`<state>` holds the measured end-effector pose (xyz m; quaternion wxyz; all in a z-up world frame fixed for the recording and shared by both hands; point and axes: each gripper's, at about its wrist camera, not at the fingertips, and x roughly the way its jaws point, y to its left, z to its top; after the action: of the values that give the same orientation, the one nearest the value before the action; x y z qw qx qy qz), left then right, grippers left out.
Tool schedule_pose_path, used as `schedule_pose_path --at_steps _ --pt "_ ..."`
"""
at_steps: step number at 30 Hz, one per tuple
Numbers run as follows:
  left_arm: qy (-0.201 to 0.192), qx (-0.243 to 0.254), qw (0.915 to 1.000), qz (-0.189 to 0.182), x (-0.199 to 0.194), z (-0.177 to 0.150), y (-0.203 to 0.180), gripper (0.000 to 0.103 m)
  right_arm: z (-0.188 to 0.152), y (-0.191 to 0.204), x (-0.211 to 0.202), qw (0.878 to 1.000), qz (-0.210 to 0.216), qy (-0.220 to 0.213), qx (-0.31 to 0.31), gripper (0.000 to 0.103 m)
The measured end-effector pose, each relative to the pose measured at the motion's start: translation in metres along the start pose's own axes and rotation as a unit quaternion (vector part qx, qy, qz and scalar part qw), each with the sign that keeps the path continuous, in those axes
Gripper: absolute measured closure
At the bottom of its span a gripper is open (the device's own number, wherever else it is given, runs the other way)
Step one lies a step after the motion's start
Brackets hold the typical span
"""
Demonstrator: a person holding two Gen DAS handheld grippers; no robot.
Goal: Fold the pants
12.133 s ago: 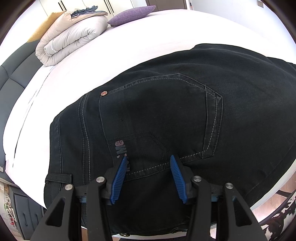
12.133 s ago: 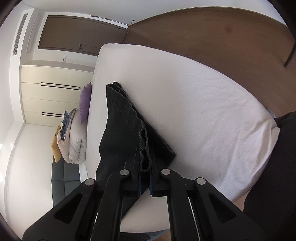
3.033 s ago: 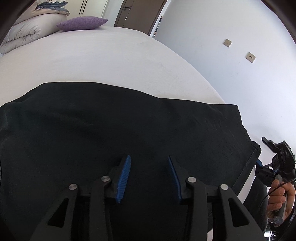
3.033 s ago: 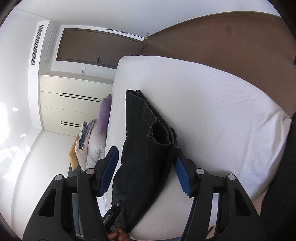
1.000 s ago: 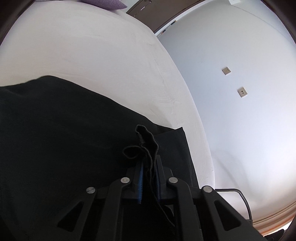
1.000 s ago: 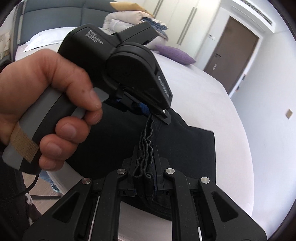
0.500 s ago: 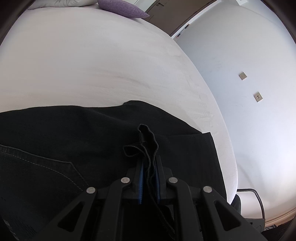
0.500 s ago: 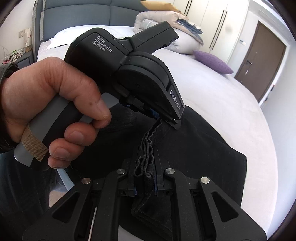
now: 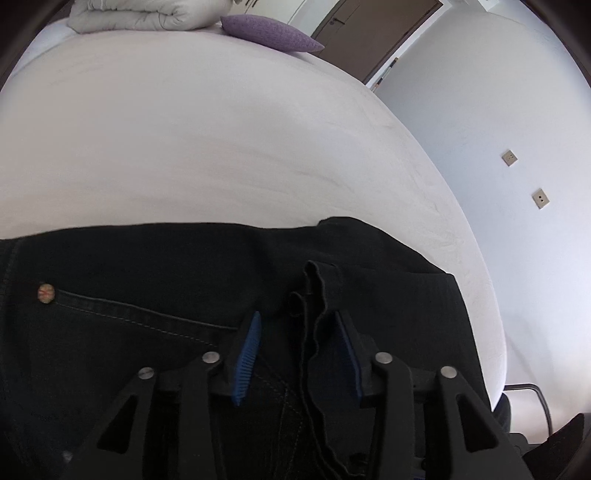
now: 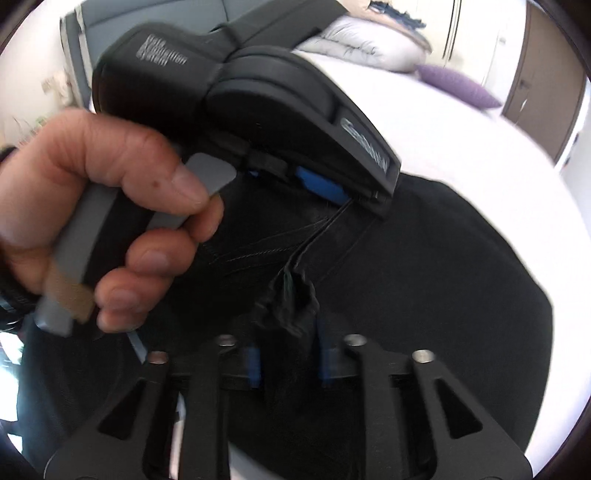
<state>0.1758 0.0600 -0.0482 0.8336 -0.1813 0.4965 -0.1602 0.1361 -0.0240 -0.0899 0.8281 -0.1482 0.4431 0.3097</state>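
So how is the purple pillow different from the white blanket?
The pillow is purple; the blanket is white. The pillow is smaller and flat, while the blanket is bigger and folded into a puffy bundle. Both lie side by side at the far end of the bed.

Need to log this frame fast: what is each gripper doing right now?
Left gripper: open, pads apart around the bunched hem of the pants, not clamping.
Right gripper: pads apart, open, hem between them; picture blurred.
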Motion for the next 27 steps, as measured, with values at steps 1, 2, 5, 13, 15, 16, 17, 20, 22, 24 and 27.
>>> schedule_pose_path --at_steps 1,2,5,13,15,16,17,20,22,24,27 --pt "-0.011 0.003 0.9998 0.016 -0.007 0.001 0.003 0.056 -0.003 -0.005 -0.007 1.000 0.022 -0.004 0.010 0.051" --pt "-0.021 0.008 0.9993 0.031 -0.013 0.000 0.000 0.055 -0.009 -0.011 -0.018 0.999 0.040 -0.015 0.026 0.042" --pt "-0.049 0.054 0.9943 0.077 -0.030 -0.012 -0.021 0.055 -0.031 -0.042 -0.046 0.989 0.110 -0.028 0.091 0.042" --pt "-0.023 0.187 0.9611 0.202 0.001 -0.080 -0.079 0.059 -0.070 -0.213 -0.084 0.918 0.207 -0.086 0.328 0.081" --pt "-0.041 0.205 0.9522 0.223 0.001 -0.093 -0.078 0.059 -0.080 -0.253 -0.082 0.897 0.214 -0.094 0.376 0.088" --pt "-0.043 0.206 0.9509 0.227 0.001 -0.095 -0.078 0.059 -0.082 -0.275 -0.076 0.885 0.220 -0.098 0.398 0.088" --pt "-0.045 0.201 0.9516 0.228 0.002 -0.096 -0.077 0.059 -0.082 -0.293 -0.068 0.873 0.239 -0.097 0.414 0.088" --pt "-0.050 0.193 0.9530 0.228 0.003 -0.100 -0.073 0.059 -0.072 -0.337 -0.050 0.863 0.237 -0.089 0.437 0.088" --pt "-0.051 0.200 0.9502 0.234 0.005 -0.102 -0.076 0.059 -0.058 -0.359 -0.025 0.855 0.260 -0.075 0.443 0.088" --pt "-0.050 0.199 0.9500 0.235 0.009 -0.099 -0.080 0.059 -0.057 -0.367 0.000 0.857 0.245 -0.044 0.450 0.088" --pt "-0.051 0.201 0.9492 0.236 0.009 -0.104 -0.083 0.059 -0.069 -0.365 0.033 0.844 0.271 -0.038 0.461 0.088"
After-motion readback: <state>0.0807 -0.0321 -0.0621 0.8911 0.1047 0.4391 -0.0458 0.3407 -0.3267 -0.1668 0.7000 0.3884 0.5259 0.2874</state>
